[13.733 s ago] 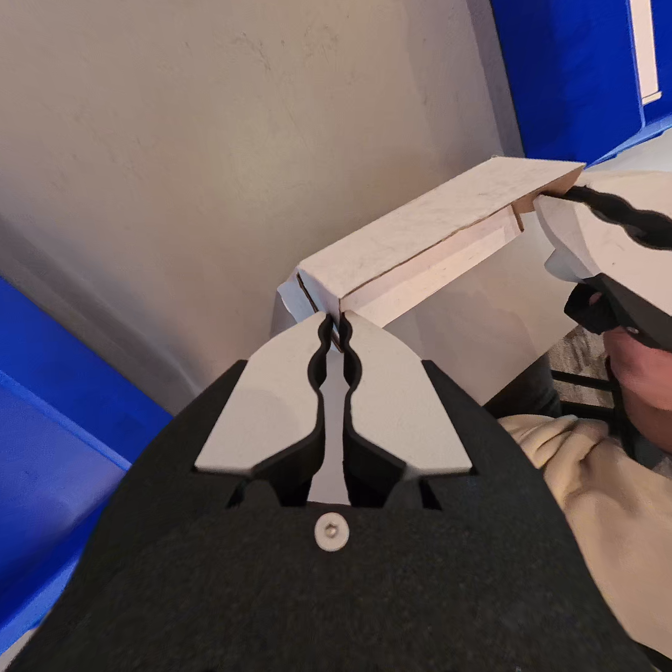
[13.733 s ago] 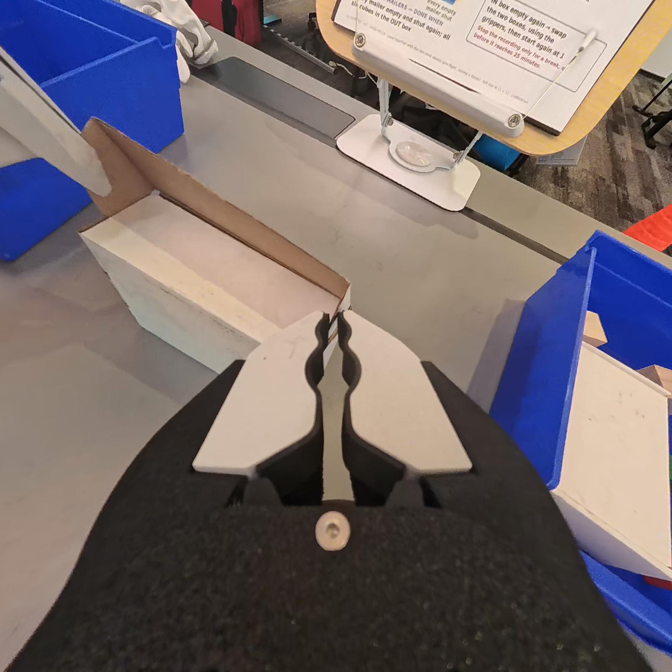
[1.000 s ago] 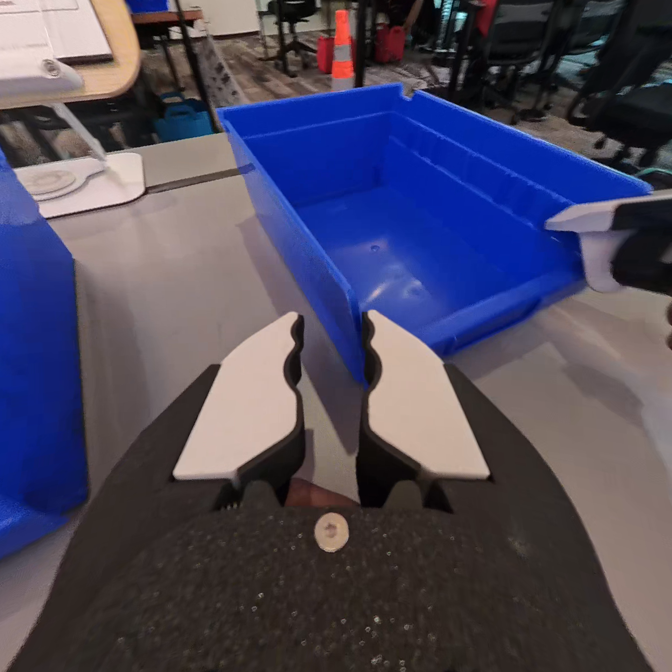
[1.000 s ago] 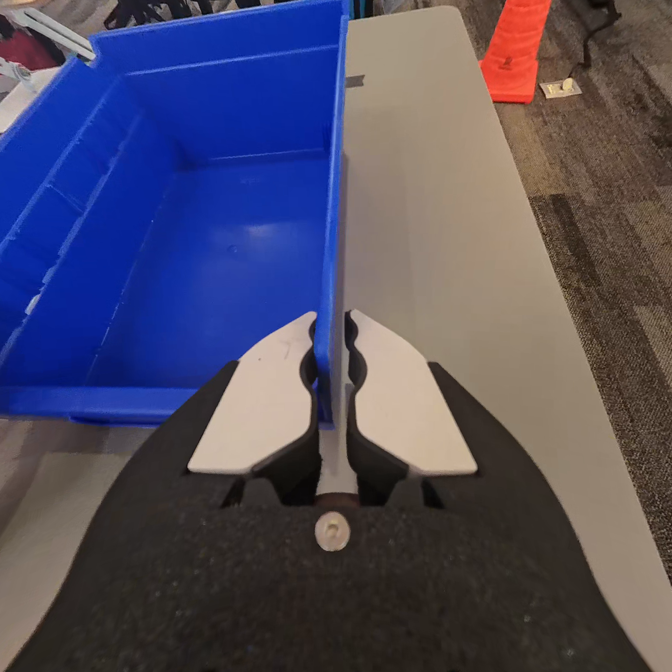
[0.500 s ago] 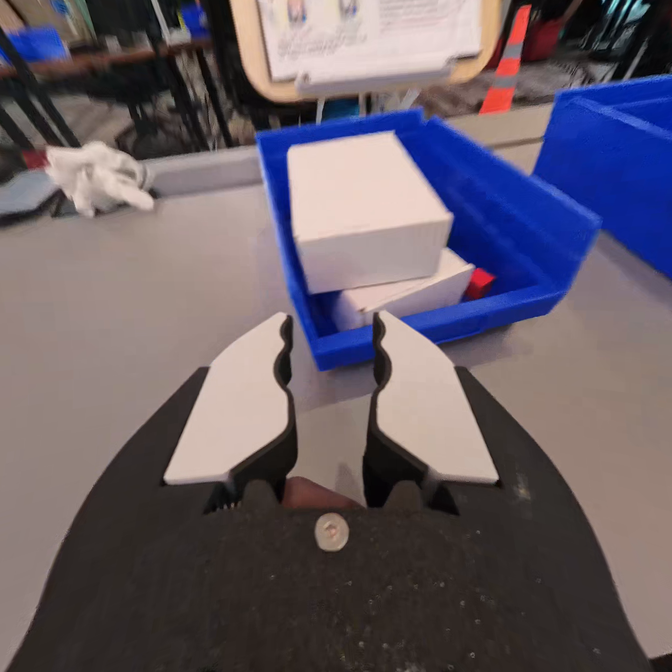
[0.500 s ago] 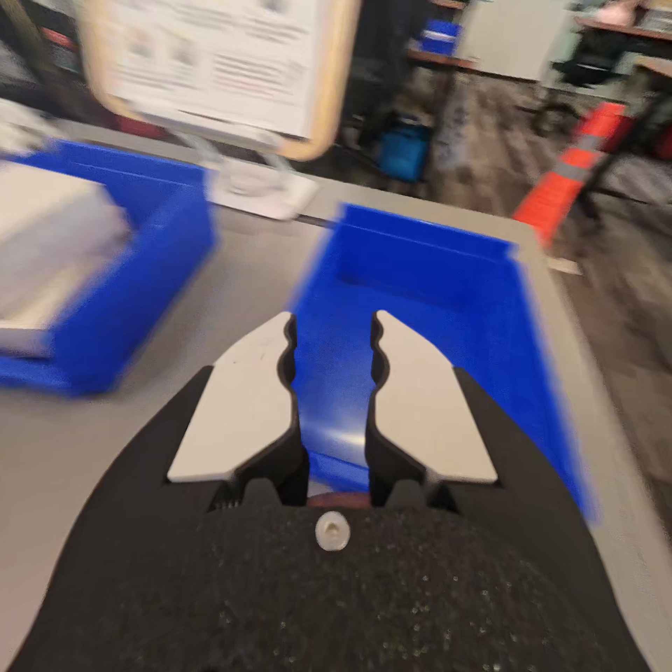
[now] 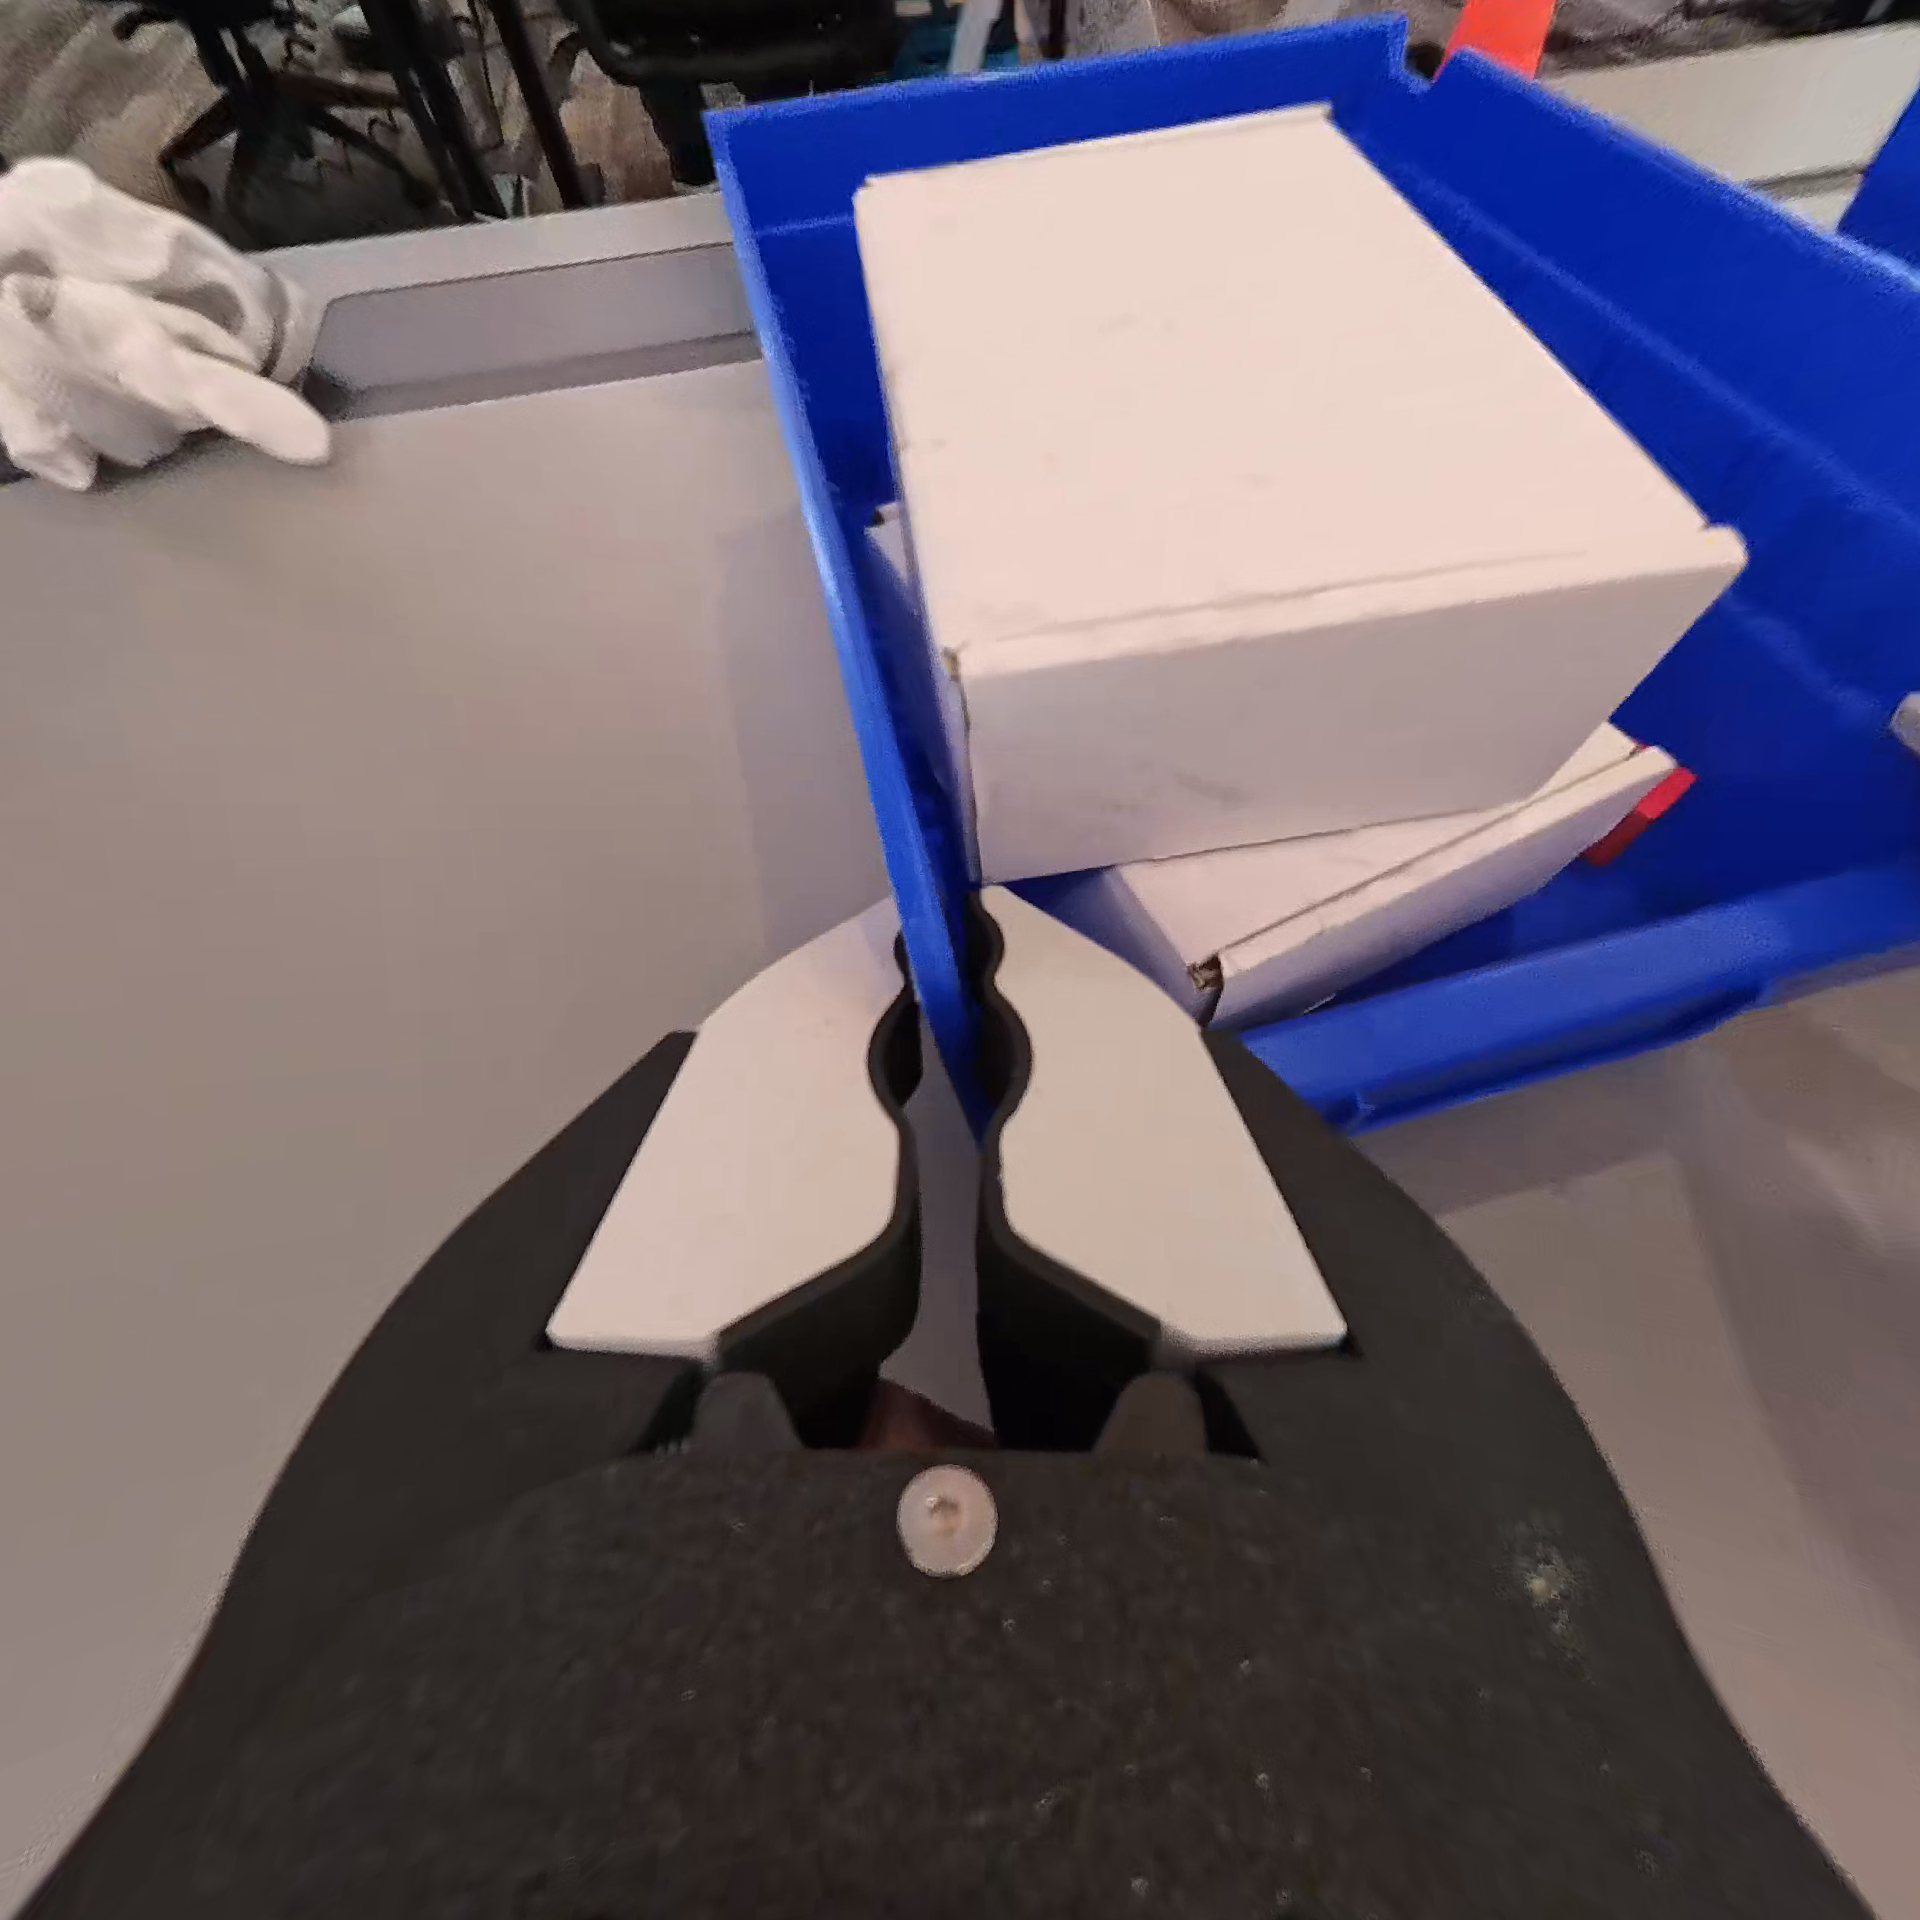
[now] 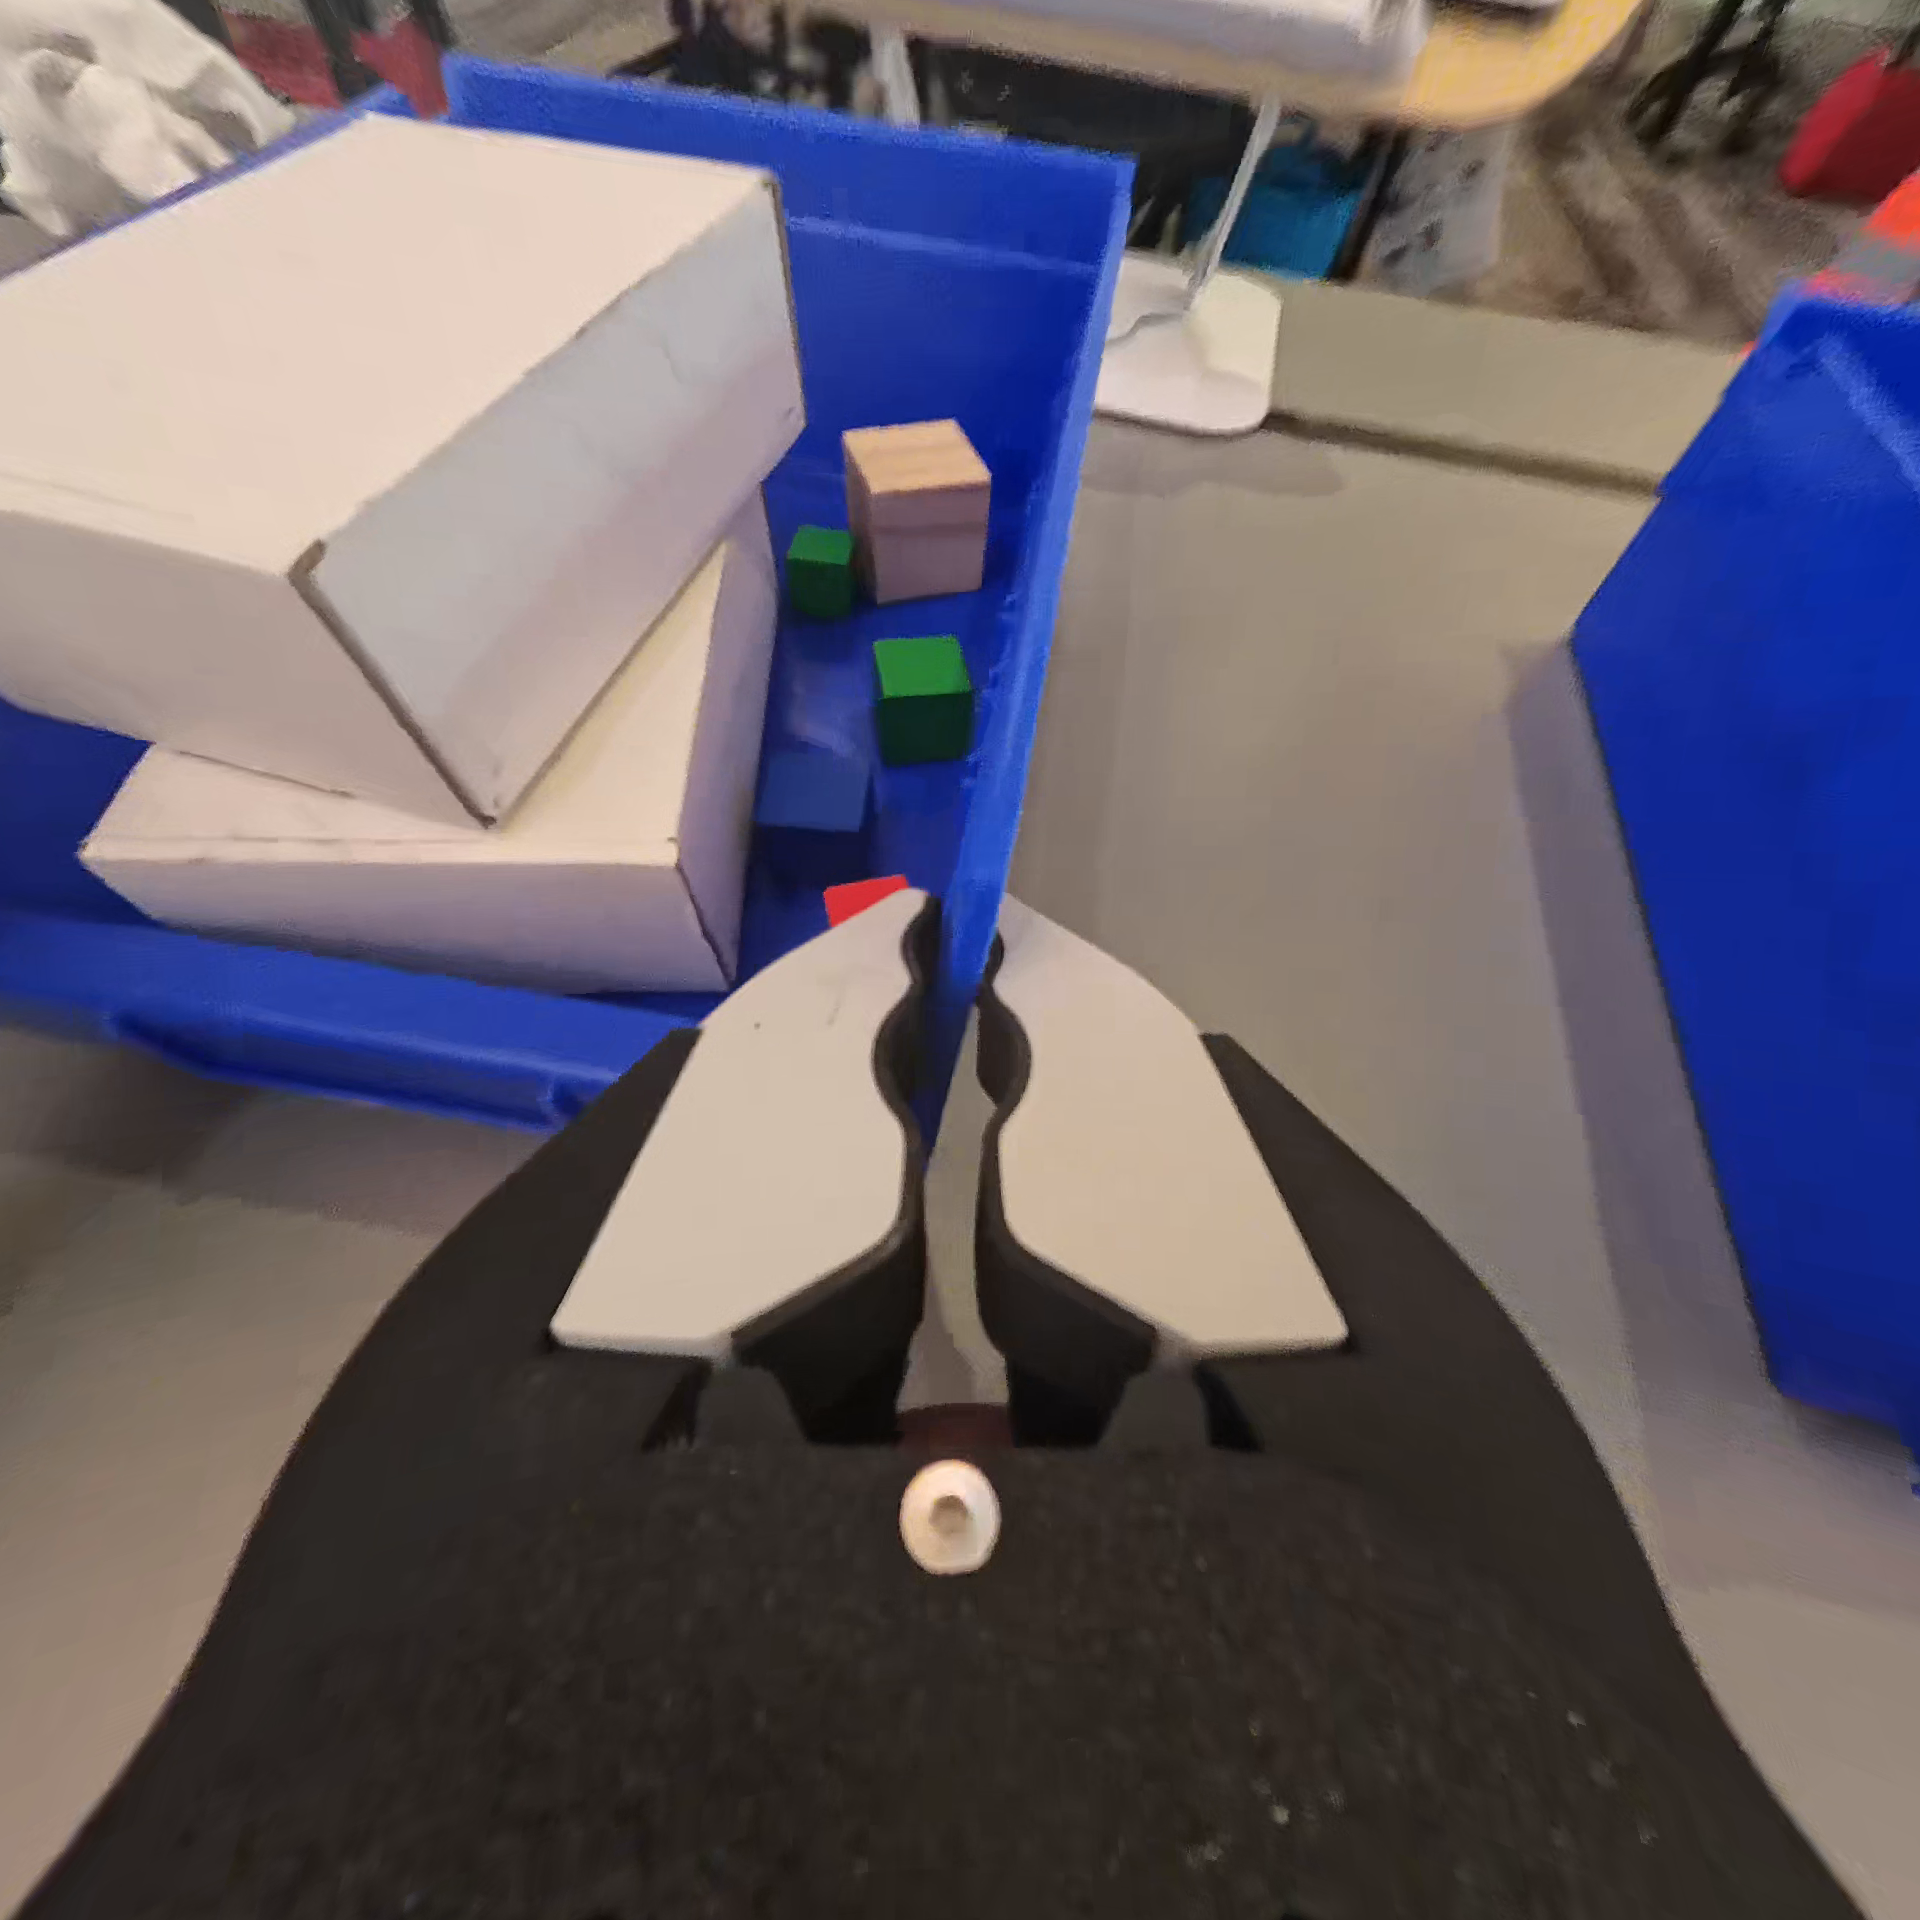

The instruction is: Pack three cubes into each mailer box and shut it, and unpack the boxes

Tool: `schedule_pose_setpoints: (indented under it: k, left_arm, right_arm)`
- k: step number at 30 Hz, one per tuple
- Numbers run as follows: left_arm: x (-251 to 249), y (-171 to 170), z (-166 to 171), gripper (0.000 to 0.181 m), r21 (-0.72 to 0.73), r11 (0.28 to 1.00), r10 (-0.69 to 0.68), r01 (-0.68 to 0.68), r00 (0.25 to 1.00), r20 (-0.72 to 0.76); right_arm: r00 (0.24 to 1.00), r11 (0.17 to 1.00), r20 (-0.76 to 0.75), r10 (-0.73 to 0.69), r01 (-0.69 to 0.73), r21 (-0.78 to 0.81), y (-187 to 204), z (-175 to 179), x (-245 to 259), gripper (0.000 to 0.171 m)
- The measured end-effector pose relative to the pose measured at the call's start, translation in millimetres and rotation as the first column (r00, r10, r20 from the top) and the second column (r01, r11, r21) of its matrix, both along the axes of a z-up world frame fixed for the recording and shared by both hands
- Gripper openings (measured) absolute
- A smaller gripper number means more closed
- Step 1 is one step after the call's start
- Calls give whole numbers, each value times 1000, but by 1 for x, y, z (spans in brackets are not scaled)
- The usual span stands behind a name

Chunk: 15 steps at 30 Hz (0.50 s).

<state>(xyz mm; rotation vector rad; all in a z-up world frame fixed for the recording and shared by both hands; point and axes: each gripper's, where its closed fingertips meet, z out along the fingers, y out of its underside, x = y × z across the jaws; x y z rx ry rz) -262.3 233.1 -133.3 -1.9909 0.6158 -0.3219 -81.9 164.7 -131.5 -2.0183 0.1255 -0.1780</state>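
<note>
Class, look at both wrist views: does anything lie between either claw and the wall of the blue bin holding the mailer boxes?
Nothing visible does. The left claw is shut on one side wall of the blue bin, the right claw on the opposite wall. The two white mailer boxes and loose cubes lie inside, clear of both grips.

Bin (image 8: 1039, 540) blue, both mailer boxes (image 8: 395, 343) white, table (image 7: 416, 779) grey. Cubes: two green (image 8: 921, 698), one tan (image 8: 916, 509), one blue (image 8: 812, 792), one red (image 8: 862, 898). Gripper (image 7: 940, 935) fingers white on black.
</note>
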Motion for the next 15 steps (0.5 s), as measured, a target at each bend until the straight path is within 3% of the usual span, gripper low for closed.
schedule_pose_setpoints:
  k: [3, 8, 13, 15]
  left_arm:
    - [-41, 18, 12, 3, -5, 998, 60, -60, 998, 8]
    - [-132, 46, 32, 2, 123, 984, 140, -130, 987, -77]
    - [-207, 70, 16, 3, 53, 987, 150, -149, 988, -27]
    - [-224, 77, 0, 3, -5, 988, 156, -156, 988, -7]
  right_arm:
    - [998, 998, -69, 11, -7, 58, 15, 7, -42, 4]
    - [992, 995, -96, 77, -70, 78, 50, 4, -131, 5]
    - [986, 988, -85, 140, -134, 73, 77, 3, -205, 6]
    - [971, 986, -172, 164, -156, 55, 81, -7, -224, 9]
